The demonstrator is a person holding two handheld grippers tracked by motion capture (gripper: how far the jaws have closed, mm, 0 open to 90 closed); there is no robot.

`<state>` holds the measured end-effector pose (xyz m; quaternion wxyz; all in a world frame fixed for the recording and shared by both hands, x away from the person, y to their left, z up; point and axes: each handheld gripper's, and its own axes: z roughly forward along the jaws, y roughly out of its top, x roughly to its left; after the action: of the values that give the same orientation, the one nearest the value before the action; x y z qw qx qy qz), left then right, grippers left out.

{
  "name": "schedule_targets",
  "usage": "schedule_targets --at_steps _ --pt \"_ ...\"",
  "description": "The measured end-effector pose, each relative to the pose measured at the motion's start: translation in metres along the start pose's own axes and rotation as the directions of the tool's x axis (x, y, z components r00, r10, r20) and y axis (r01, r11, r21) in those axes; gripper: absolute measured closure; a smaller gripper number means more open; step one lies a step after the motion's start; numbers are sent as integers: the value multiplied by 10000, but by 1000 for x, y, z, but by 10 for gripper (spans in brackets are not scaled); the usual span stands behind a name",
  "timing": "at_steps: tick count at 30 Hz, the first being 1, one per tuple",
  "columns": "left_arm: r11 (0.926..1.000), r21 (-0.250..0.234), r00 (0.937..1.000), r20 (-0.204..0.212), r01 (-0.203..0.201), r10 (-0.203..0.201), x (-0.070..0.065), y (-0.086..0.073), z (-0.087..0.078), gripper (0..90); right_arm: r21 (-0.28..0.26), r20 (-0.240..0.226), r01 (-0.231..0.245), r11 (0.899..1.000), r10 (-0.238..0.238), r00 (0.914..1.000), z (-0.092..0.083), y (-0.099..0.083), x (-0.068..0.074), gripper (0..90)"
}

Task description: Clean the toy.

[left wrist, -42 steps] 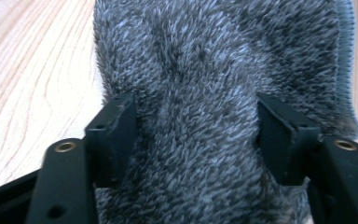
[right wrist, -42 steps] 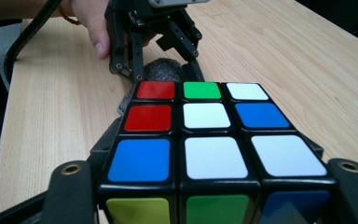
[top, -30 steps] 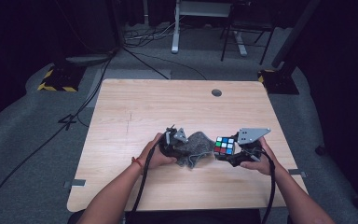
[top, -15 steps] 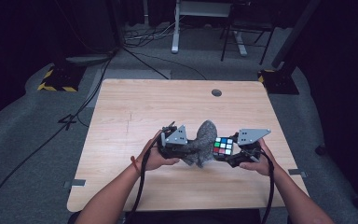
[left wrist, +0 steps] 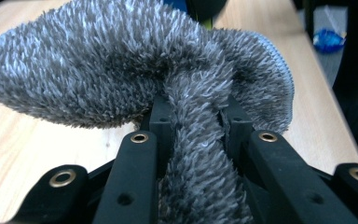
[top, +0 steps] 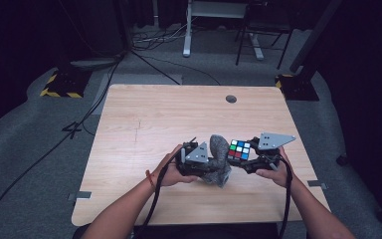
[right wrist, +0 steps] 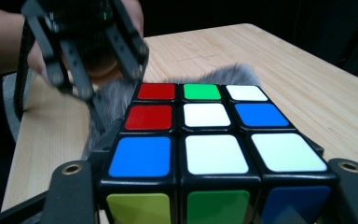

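Note:
A grey fuzzy cloth (top: pixel 218 147) stands bunched up off the wooden table (top: pixel 149 119), and my left gripper (top: pixel 213 167) is shut on a fold of it. In the left gripper view the cloth (left wrist: pixel 121 70) bulges above the black jaws of that gripper (left wrist: pixel 193 119), which pinch a strip of it. Just right of the cloth is a scrambled colour cube (top: pixel 239 150), with my right gripper (top: pixel 248 158) shut on it. In the right gripper view the cube (right wrist: pixel 209 135) sits between the jaws, the cloth (right wrist: pixel 230 73) touches its far side, and the left gripper (right wrist: pixel 98 70) hangs behind.
A round cable hole (top: pixel 231 98) sits near the table's far edge. Both forearms come in over the near edge, with cables trailing from the grippers. On the dark floor beyond stand a desk frame (top: pixel 219 30) and yellow-black striped bases (top: pixel 59 84).
The left gripper has risen and moved right toward the cube with the cloth, which lay crumpled on the table and now stands bunched up. The right gripper and cube have kept still.

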<state>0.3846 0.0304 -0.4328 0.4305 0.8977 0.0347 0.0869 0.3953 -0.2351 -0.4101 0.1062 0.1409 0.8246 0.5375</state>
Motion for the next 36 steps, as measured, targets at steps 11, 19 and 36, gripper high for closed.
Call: schedule_targets --at_steps 11,19,36 --pt "9972 -745 9985 -553 -45 4 6 2 -13 726 -67 -690 104 9999 -108 9976 1 3 7 335" --pt "9826 -1852 9990 -438 -173 94 4 7 -35 725 237 -906 234 9994 -212 9957 6 2 8 335" --pt "9898 -1352 9989 114 461 -449 12 -3 -12 726 -34 -909 390 9992 -392 9951 6 2 12 336"
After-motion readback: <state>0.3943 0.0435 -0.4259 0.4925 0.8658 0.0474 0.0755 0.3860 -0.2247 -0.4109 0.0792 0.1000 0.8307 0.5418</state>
